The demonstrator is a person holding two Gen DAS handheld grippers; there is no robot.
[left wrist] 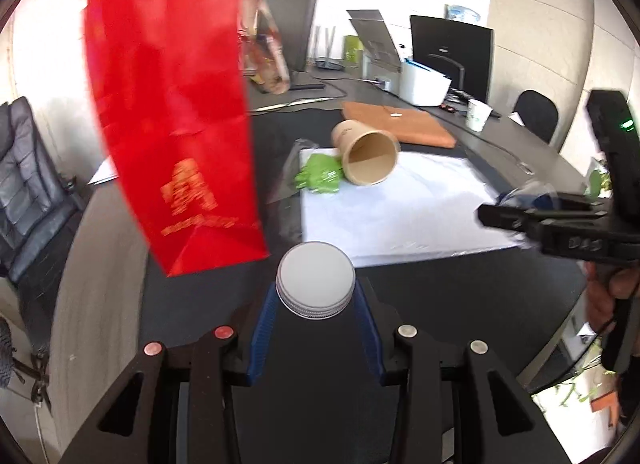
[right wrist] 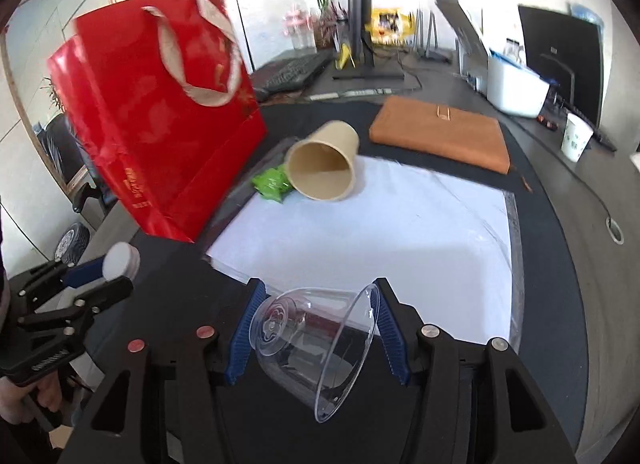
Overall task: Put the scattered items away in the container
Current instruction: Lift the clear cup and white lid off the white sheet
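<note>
Red bag (right wrist: 160,116) bears gold print, blurred and unreadable.

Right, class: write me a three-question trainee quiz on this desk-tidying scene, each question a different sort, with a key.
1. True or false: the brown paper cup stands upright.
2. What does the left hand-held gripper hold? A) white-capped bottle B) green packet C) notebook
3. Fill in: the right hand-held gripper holds a clear plastic ____.

Key: 1 false, it lies on its side; 2 A; 3 cup.
</note>
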